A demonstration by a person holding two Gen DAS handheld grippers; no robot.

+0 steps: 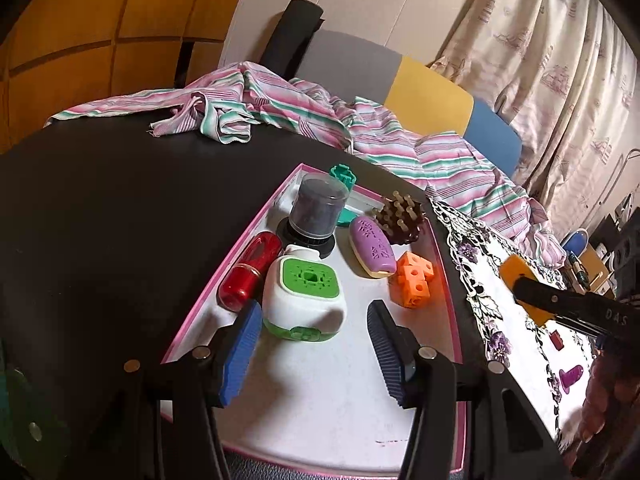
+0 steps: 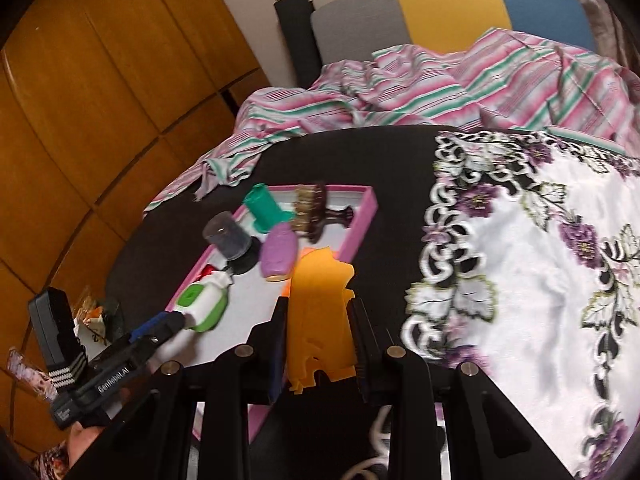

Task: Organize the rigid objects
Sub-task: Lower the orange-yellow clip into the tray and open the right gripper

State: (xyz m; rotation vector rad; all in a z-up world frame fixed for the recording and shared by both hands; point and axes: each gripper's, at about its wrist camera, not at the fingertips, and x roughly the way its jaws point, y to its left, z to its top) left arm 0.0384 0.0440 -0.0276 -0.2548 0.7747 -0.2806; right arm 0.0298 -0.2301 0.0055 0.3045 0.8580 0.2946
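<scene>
A pink-rimmed white tray [image 1: 457, 320] [image 2: 370, 200] holds a red capsule [image 1: 250, 272], a white-and-green box [image 1: 306, 300] [image 2: 204, 304], a grey-capped jar [image 1: 318, 208] [image 2: 226, 240], a teal piece [image 1: 342, 178] [image 2: 264, 208], a purple oval case [image 1: 372, 252] [image 2: 278, 252], a brown peg brush [image 1: 400, 216] [image 2: 312, 208] and an orange cube cluster [image 1: 412, 284]. My left gripper [image 1: 312, 344] [image 2: 176, 322] is open, just in front of the white-and-green box. My right gripper [image 2: 320, 320] [image 1: 520, 292] is shut on a flat orange plastic piece [image 2: 320, 312] [image 1: 516, 270], held above the tray's right edge.
A floral white-and-purple mat [image 2: 540, 260] [image 1: 516, 320] lies right of the tray on the black table [image 1: 120, 220], with small purple and red items [image 1: 572, 376] on it. Striped pink-green cloth [image 1: 280, 104] [image 2: 440, 84] is heaped at the table's far side, before a multicoloured chair back [image 2: 440, 12].
</scene>
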